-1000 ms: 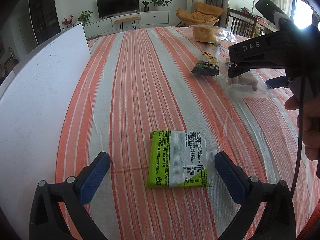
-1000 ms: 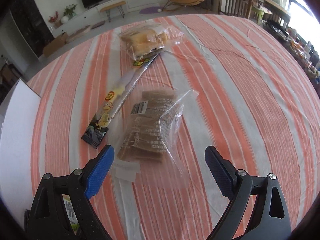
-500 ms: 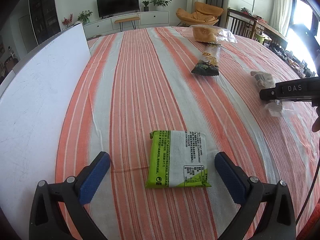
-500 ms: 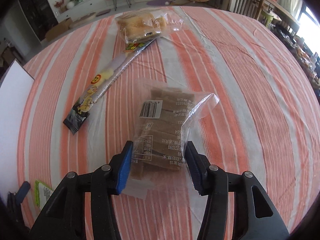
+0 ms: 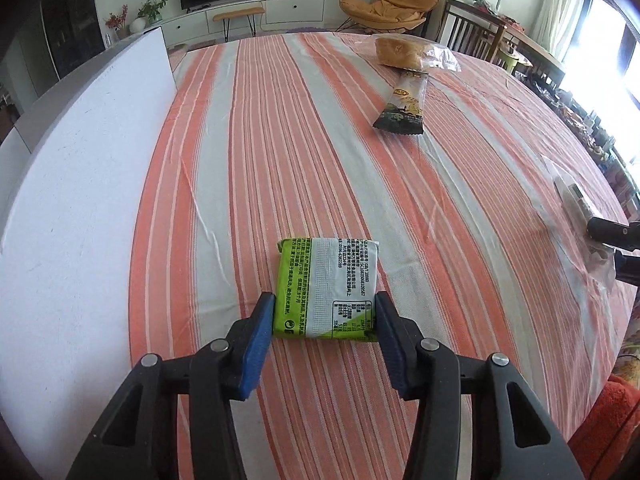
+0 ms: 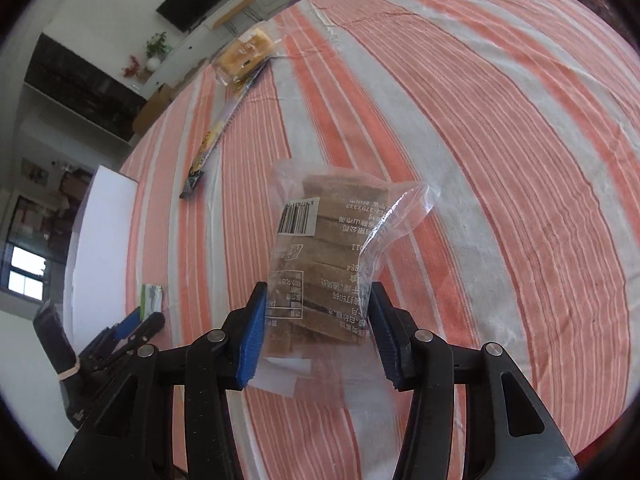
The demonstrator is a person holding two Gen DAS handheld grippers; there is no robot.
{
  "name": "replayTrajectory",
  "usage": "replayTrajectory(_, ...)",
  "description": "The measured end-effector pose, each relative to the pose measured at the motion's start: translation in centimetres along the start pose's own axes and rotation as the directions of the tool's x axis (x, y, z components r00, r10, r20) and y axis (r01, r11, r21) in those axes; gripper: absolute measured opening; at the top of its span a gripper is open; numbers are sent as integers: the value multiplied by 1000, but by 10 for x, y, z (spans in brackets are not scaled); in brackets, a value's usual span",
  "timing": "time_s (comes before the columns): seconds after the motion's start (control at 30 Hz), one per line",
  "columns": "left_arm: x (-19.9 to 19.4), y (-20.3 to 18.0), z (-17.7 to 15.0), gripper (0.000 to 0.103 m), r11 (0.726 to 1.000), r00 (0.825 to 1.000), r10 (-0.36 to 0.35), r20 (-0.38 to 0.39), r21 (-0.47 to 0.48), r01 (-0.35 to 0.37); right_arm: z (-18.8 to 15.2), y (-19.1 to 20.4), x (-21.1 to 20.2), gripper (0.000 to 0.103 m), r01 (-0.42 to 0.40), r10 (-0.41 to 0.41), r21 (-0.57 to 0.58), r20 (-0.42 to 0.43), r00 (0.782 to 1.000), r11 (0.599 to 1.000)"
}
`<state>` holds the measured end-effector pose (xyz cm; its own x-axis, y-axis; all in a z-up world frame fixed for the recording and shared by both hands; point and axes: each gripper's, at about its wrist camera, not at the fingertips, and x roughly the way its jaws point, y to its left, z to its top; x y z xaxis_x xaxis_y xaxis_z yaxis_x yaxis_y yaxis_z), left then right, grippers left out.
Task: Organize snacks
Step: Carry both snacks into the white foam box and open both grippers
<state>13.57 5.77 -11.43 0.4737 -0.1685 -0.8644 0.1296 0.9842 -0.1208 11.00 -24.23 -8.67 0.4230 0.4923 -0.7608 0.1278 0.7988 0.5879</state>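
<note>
A green and white snack packet (image 5: 326,280) lies flat on the striped tablecloth (image 5: 280,160). My left gripper (image 5: 324,308) is closing, and its blue pads (image 5: 260,324) press on the packet's two sides. My right gripper (image 6: 318,304) is also closing. It is shut on a clear bag of brown biscuits (image 6: 328,240) and holds the bag's near end tilted above the cloth. In the right wrist view the left gripper (image 6: 136,326) and the green packet (image 6: 151,298) show at the lower left. The right gripper's tip (image 5: 612,236) shows at the right edge of the left wrist view.
A long dark snack packet (image 5: 402,106) and a clear bag of bread (image 5: 404,54) lie at the far side of the table; both also show in the right wrist view as the long packet (image 6: 212,140) and the bread bag (image 6: 246,54). A white board (image 5: 80,200) runs along the left edge.
My left gripper's jaws have closed from wide open onto the green packet. My right gripper closed on the biscuit bag, then swung with it to the right and rolled.
</note>
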Motion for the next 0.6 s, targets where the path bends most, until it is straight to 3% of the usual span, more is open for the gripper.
replayTrajectory(0.07, -14, 1, -8, 49, 997, 998, -70, 10, -39, 70, -6, -6, -6, 51, -139, 139, 73, 6, 990, 988)
replayTrajectory(0.17, -40, -2, -21, 49, 987, 989, -145, 36, -59, 147, -19, -9, -11, 51, -300, 301, 142, 18, 954, 943)
replayTrajectory(0.3, -79, -10, -38, 49, 971, 971, -228, 68, -61, 232, -32, 3, -15, 51, -378, 380, 145, 19, 925, 914)
replayTrajectory(0.4, -105, -11, -51, 49, 961, 960, -267, 81, -56, 272, -35, 30, -16, 51, -398, 400, 94, 0, 917, 913)
replayTrajectory(0.53, -150, 13, -63, 49, 937, 938, -316, 142, -110, 332, -45, 79, -19, 51, -449, 449, 12, -55, 892, 894)
replayTrajectory(0.6, -176, 36, -63, 49, 938, 936, -289, 199, -137, 318, -49, 116, -17, 51, -484, 479, -44, -94, 873, 874)
